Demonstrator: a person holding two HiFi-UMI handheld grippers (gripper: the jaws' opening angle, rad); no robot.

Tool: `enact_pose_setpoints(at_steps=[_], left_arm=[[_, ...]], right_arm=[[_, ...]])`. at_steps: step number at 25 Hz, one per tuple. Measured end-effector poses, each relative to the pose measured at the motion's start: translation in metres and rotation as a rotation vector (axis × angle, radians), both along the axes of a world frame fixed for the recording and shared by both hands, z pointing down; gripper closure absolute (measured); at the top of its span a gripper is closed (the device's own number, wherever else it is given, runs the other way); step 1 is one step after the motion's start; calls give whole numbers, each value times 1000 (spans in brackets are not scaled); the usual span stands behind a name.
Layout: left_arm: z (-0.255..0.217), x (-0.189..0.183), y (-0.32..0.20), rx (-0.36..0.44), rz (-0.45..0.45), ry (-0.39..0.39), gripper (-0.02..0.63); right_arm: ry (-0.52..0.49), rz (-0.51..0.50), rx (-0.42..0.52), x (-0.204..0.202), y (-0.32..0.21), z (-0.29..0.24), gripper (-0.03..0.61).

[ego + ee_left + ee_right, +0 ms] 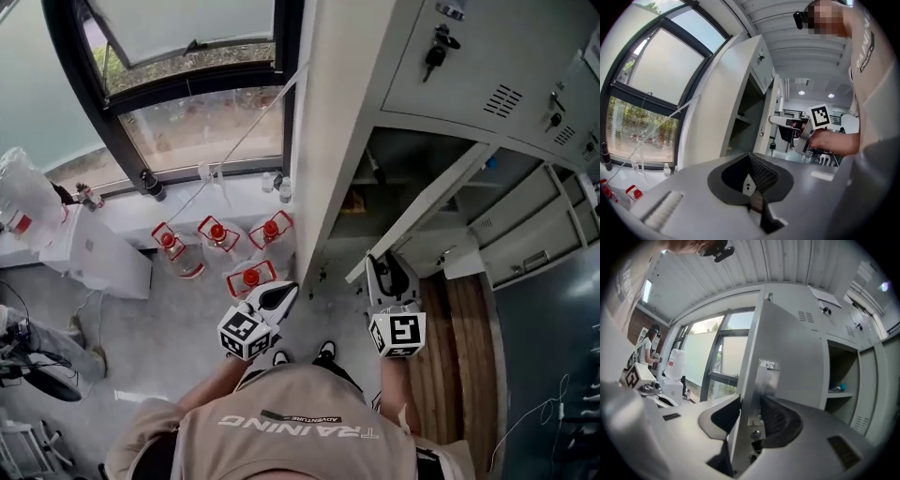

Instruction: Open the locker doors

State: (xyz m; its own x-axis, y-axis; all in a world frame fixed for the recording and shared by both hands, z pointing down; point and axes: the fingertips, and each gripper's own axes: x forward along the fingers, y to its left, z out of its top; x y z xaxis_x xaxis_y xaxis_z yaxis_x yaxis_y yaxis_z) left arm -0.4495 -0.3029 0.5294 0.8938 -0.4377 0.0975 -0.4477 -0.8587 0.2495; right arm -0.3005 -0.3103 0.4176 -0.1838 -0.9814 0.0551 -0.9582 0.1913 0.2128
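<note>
The pale grey metal locker door (422, 211) is standing swung out from its dark compartment, slanting from the head view's right centre down toward the middle. In the right gripper view its edge, bearing a shiny latch plate, is filling the centre. The right gripper (389, 267) is straddling that edge with its jaws spread wide, not pressing it. The left gripper (284, 292), at lower centre, is hanging closed and empty. The person's shirt (300, 441) is showing "TRAINING" upside down.

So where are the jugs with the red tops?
In the head view, the red-topped jugs stand on the floor at the left, between the window sill and the left hand-held gripper.
</note>
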Motion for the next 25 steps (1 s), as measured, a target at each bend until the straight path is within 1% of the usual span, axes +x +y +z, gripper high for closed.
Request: enact_pose_setpoints(at_steps=[2,5,8,11,13,16,18,20,25], left_arm=[[1,21,9,9,56,-4,607],[-3,54,20,32,117,-13,607],[-7,87,34,43,150,-24,607],[-7,122,49,50,158,-45,607],[-5,146,59,45,141,-55,607],[-4,183,79,27,109,-61,607],[-1,208,92,21,97,-74,607],[5,227,101,15,67,-92,607],[13,247,127,-22,-52,-111,607]], right_arm=[[-24,23,4,15,24,2,463],[-33,68,23,41,57,2,463],[-24,108,37,73,86,2,471],[34,135,45,109,111,3,494],[44,126,44,135,122,5,497],[2,80,51,174,133,6,502],[38,43,70,195,136,3,503],[62,-13,93,209,138,-1,503],[23,-141,106,224,138,3,503]])
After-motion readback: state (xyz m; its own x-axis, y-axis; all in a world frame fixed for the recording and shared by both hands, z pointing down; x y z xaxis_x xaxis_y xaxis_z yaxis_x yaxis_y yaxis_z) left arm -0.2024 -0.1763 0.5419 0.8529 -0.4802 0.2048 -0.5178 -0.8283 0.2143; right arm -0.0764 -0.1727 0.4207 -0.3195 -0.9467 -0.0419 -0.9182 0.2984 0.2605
